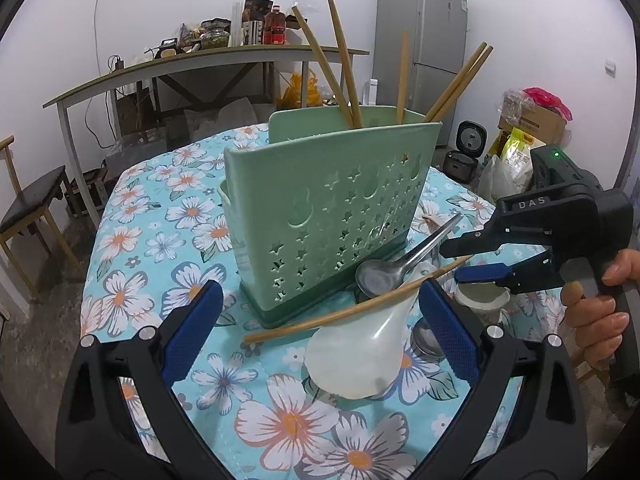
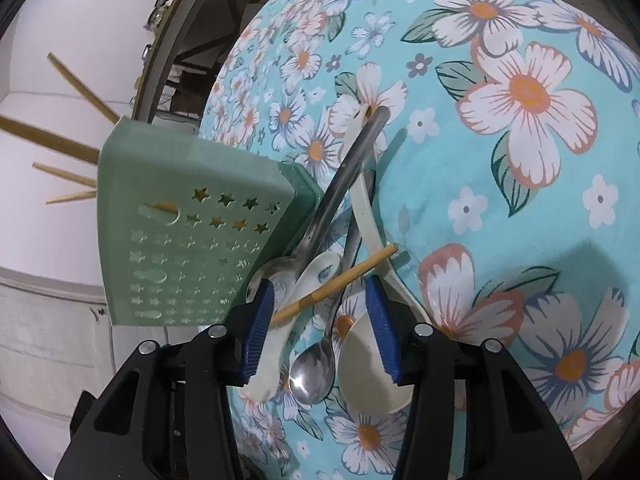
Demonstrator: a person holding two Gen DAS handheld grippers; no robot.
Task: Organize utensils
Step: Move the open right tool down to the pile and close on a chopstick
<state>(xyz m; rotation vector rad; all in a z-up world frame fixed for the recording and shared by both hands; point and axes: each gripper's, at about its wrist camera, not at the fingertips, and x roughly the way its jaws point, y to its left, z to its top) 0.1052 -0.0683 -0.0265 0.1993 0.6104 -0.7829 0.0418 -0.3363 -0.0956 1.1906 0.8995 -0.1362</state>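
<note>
Nearest in the left view, the left gripper (image 1: 320,332) hangs with its fingers wide apart, holding nothing. Between and just beyond them lies a white ladle (image 1: 356,356) on the floral surface (image 1: 160,240), with a bamboo chopstick (image 1: 352,308) lying slantwise across its handle. Behind these a steel spoon (image 1: 400,266) leans against the foot of the green holder (image 1: 320,216), which stands upright with five chopsticks (image 1: 344,64) poking from its top.

The right gripper (image 2: 320,328), seen from the side in the left view (image 1: 476,260), hovers over the pile with its fingers apart. Only its own view shows the whole pile: the chopstick (image 2: 336,284) runs between the blue pads, its near end touching or just beside the left pad (image 2: 260,328), not clamped. Below lie a second, smaller steel spoon (image 2: 316,372), a patterned ceramic spoon (image 2: 320,270) and the ladle's bowl (image 2: 368,376). Only the left view shows the far room: a long table (image 1: 200,64) and a fridge (image 1: 424,48).
</note>
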